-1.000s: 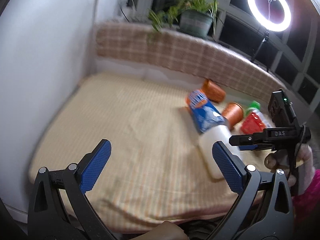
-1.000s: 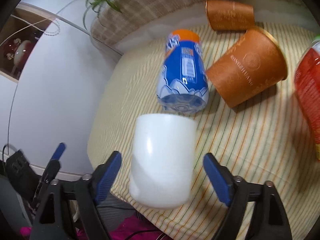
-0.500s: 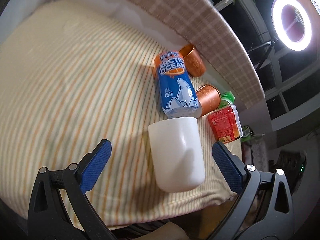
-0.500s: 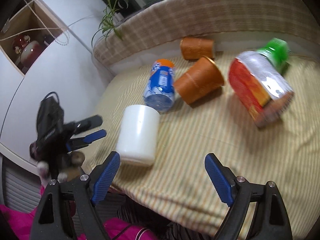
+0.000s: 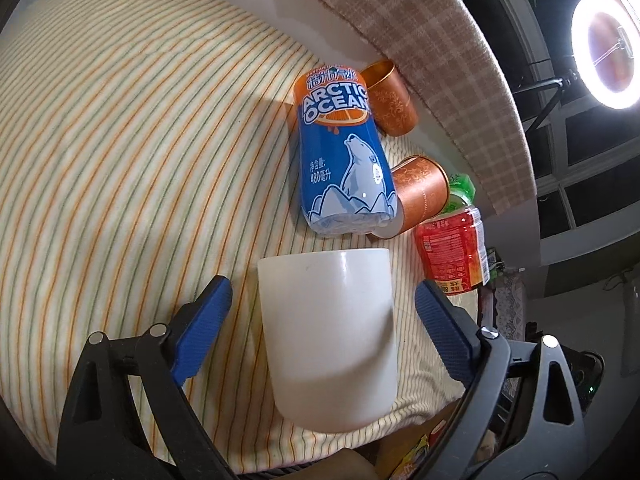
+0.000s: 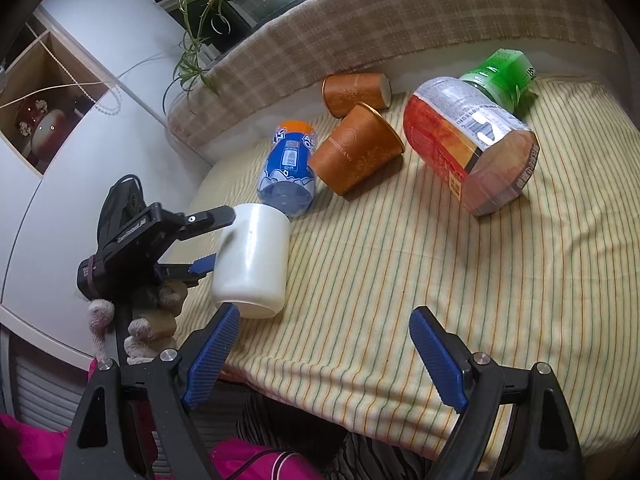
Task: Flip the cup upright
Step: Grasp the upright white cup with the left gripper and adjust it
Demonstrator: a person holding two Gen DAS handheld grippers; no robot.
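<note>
Both sets of jaws stand spread wide, gripping nothing. The left gripper [image 5: 323, 324] straddles the white cup [image 5: 328, 336] lying near the striped cloth's [image 5: 120, 160] front edge, pads clear of it. The right gripper [image 6: 324, 354] hovers alongside over bare cloth.

A ring light [image 5: 605, 50] glares at upper right; frames are sharp, with fisheye bending and dark corners.

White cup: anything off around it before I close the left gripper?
The white cup stands rim-down near the cloth's front edge. Blue bottle lies toppled close behind it; whether they touch is unclear.
</note>
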